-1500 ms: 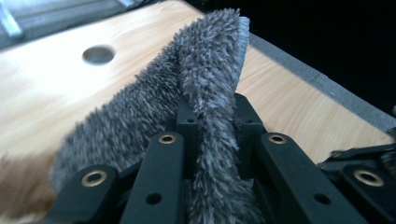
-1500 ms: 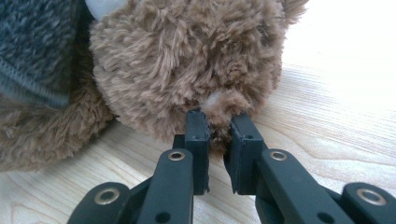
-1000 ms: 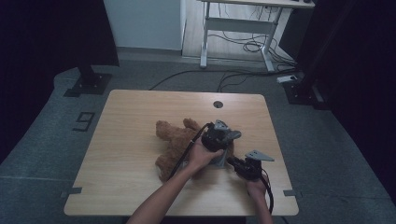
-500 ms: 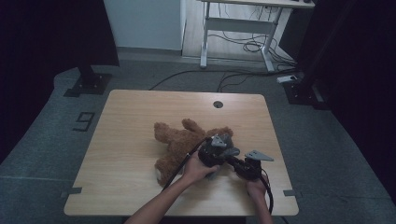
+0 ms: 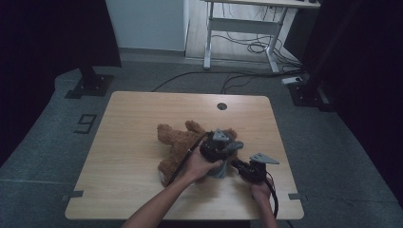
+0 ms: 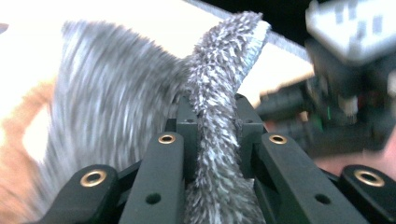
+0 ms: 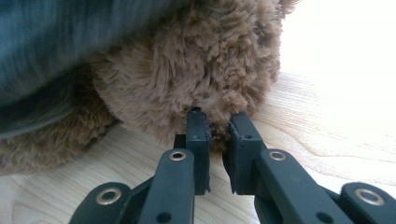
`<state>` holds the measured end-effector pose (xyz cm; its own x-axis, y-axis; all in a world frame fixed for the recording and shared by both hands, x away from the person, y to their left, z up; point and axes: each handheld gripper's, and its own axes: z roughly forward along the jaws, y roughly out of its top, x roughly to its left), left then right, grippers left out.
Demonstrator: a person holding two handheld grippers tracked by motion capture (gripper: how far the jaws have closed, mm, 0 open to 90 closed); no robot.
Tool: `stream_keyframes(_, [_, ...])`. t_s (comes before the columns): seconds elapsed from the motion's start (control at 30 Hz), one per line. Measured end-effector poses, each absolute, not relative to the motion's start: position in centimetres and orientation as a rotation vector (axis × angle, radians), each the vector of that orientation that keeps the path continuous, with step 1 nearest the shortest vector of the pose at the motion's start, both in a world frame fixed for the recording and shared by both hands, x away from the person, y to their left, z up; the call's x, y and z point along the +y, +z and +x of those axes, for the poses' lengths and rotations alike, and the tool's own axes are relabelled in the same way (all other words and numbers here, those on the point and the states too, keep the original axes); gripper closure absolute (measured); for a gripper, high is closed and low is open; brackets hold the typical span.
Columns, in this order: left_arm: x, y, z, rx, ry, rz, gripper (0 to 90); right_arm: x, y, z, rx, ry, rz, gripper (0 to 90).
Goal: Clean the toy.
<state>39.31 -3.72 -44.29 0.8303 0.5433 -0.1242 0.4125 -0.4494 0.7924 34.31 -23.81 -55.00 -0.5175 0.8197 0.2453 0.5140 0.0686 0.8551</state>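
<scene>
Lifting a little toward the upper part of the high view since the earlier frames, the left claw [image 5: 223, 148] is now sitting over the bear's middle, while the right claw [image 5: 239, 166] is resting where it was. Sprawling across the centre of the high view, the wooden tabletop [image 5: 142, 123] is carrying the brown teddy bear [image 5: 178, 142], which is lying just right of centre with its limbs spreading toward the upper left of the frame. Draping over the bear's right side is a grey fuzzy cloth [image 5: 230, 145] — in the left gripper view this grey fuzzy cloth [image 6: 116, 102] is spreading across the left half of the frame, and a fold of it is running down between the jaws. The left claw [image 6: 215, 135] is clamping tight on that fold, its jaws pressing the pile from both sides. In the right gripper view, the right claw [image 7: 218, 119] is pinching a small tuft of the teddy bear's [image 7: 187, 65] brown fur at the centre of the frame — the jaws are standing nearly together, low over the tabletop [image 7: 327, 140]. Farther off at the right of the left gripper view, the right claw's black body [image 6: 336, 112] is showing, blurred.
</scene>
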Motion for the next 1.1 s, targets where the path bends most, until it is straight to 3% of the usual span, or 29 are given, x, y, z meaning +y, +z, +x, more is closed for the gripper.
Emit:
stream_keyframes(0.2, [-3.5, -42.5, 43.4, 0.800, 0.168, 2.040, 76.3, -23.9, -55.1, 34.4, 2.045, 1.440, 1.332, 80.3])
stream_keyframes(0.4, [-4.2, -43.9, 45.4, 0.866, 0.141, 2.053, 76.4, -24.0, -55.1, 34.5, 2.043, 1.446, 1.341, 80.4])
stream_keyframes(0.57, [-5.6, -44.5, 44.6, 0.816, 0.247, 2.129, 76.5, -23.9, -55.1, 34.6, 2.050, 1.434, 1.342, 80.5])
stream_keyframes(1.1, [-7.5, -45.6, 43.0, 0.750, 0.252, 2.212, 77.0, -23.6, -55.1, 34.6, 2.074, 1.402, 1.346, 81.2])
